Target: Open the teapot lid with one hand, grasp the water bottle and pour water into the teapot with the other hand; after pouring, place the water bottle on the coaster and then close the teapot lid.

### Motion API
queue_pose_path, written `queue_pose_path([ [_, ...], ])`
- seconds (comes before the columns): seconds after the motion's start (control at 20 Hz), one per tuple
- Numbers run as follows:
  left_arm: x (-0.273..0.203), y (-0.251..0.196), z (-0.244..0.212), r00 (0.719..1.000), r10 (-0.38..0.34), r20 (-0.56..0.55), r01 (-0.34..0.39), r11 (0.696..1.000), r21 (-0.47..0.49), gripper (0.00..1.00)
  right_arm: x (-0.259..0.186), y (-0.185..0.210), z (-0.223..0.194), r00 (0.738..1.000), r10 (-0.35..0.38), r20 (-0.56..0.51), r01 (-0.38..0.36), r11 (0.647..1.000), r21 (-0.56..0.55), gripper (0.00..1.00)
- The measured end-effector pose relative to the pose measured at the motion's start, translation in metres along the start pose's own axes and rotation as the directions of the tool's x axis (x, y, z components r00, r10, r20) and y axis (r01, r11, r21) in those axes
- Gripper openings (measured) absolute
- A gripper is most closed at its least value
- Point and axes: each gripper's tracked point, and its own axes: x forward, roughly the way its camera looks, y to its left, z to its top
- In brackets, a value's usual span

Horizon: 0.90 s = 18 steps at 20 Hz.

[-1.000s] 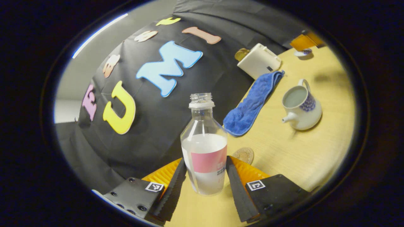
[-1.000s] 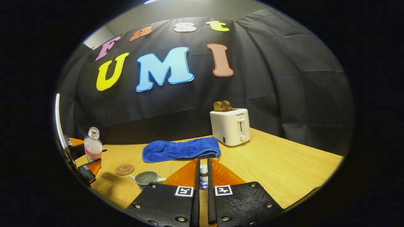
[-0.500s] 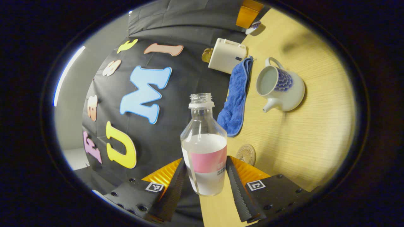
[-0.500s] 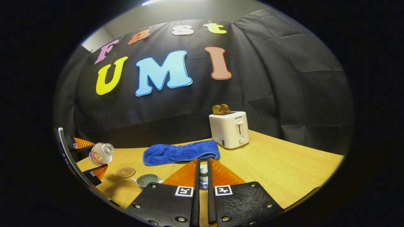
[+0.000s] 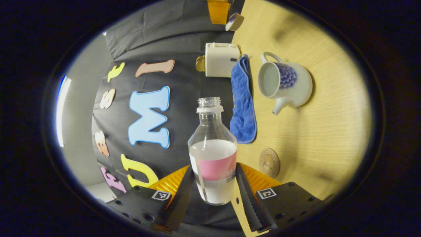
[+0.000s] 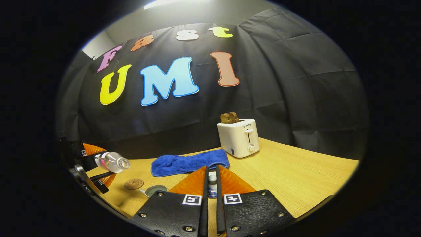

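The uncapped clear plastic water bottle (image 5: pixel 213 154), half full and likely slippery, is being clamped at its pink label by the left gripper (image 5: pixel 213 184) fingers, tipped toward the open white-and-blue ceramic teapot (image 5: pixel 283 82); the small lid (image 6: pixel 212 184) is being pinched by the right gripper (image 6: pixel 212 179).

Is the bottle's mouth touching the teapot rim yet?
Apart. In the right gripper view the tipped water bottle is held in the air, with open space between its mouth and the teapot on the table below.
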Motion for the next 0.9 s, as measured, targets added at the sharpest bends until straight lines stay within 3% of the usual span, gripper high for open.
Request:
queue_pose_path([
  [0.9, -0.012, -0.002, 0.016, 0.997, 0.055, 0.050, -0.066, 0.967, 0.247, 0.87, -0.002, -0.002, 0.006, 1.000, 0.009, 0.017, -0.009, 1.000, 0.028, 0.10],
])
